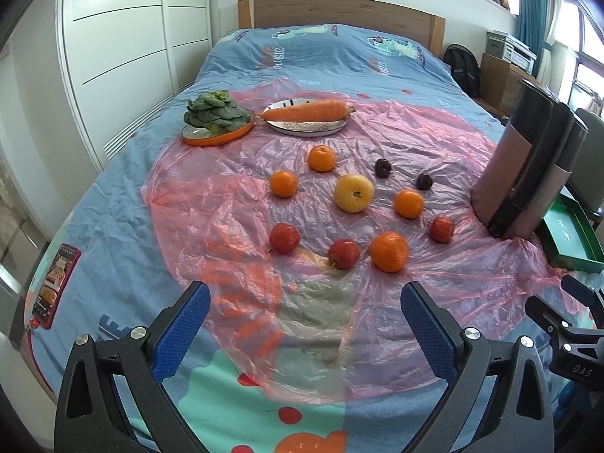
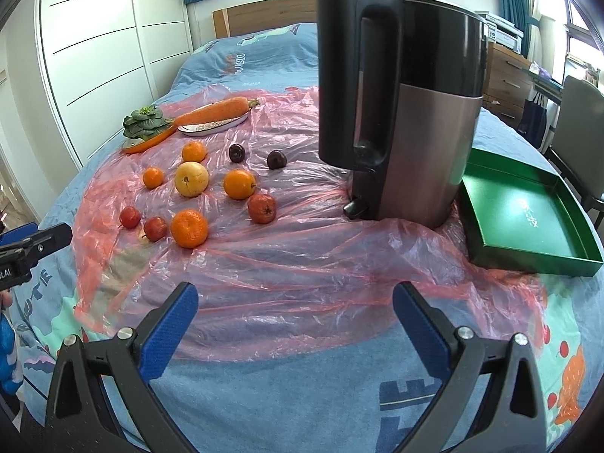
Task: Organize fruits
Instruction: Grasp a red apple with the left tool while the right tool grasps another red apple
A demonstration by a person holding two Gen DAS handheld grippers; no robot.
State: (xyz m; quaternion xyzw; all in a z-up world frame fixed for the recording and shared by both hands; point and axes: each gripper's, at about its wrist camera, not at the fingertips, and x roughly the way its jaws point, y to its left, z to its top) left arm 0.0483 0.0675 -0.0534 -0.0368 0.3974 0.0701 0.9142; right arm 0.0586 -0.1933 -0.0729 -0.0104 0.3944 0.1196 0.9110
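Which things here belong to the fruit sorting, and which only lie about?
For the job: oranges, yellow apple, red fruits, dark plums, green box.

Only lying about: kettle, carrot, leafy greens, phone, pink plastic sheet.

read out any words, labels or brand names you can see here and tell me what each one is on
"DAS": on the right gripper body, at the left wrist view's edge.
"MUSIC": printed on the bedspread, partly creased.
White lettering inside the green box: too small and skewed to read.
Phone screen: too blurred.
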